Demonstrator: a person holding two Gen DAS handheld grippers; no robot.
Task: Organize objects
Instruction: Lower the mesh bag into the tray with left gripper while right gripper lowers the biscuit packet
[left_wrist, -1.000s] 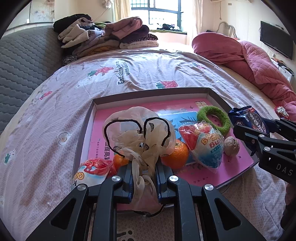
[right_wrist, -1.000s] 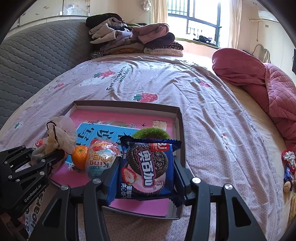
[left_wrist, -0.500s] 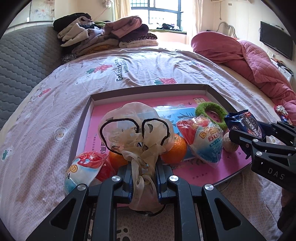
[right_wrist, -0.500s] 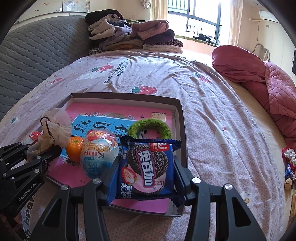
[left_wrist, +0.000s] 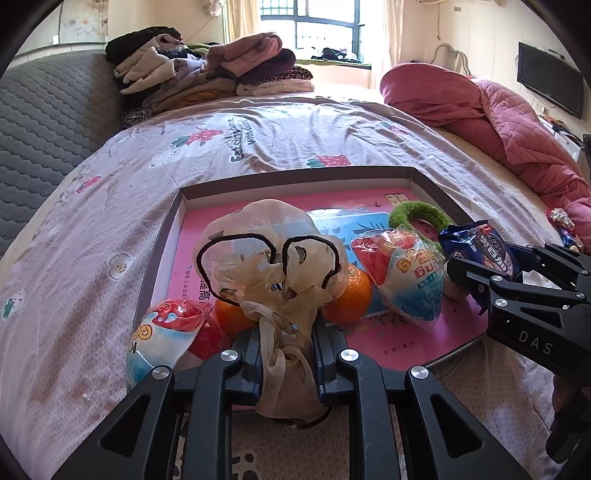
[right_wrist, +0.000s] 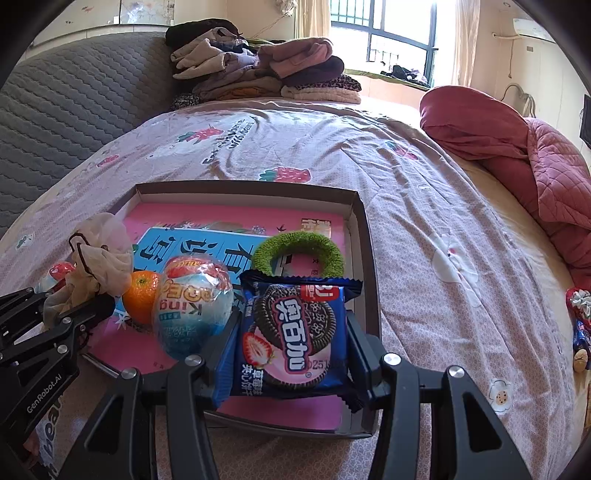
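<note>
Objects for sorting lie in a shallow cardboard tray (right_wrist: 364, 236) with a pink printed floor, which rests on the bed (right_wrist: 424, 192).

The left tongs (left_wrist: 286, 352) pinch the gathered stem of a beige gauze bow (left_wrist: 273, 258) with a black wire outline; their jaws have just been opening a little, yet the pads press on the fabric. The bow stands upright over the near left part of the tray, its long axis running away from the camera, and it hides most of two oranges (left_wrist: 349, 291) behind it. The lower end of the fabric hangs below the jaws, cut off from sight.

The right tongs (right_wrist: 291, 354) stand fairly wide and grip a blue foil cookie packet (right_wrist: 293, 332) by its two long sides. The packet is flat and rectangular, printed face up, long axis pointing away from the camera, above the near right corner of the tray (whether it touches the tray floor I cannot tell).

A round snack in crinkled clear wrap (right_wrist: 194, 306) lies just left of the packet, partly covered by the left finger of the right tongs. A fuzzy green ring (right_wrist: 297, 253) lies beyond. Another wrapped snack (left_wrist: 162, 336) sits at the near left edge, half hidden. A small brown item beside the packet is too hidden to name.
</note>
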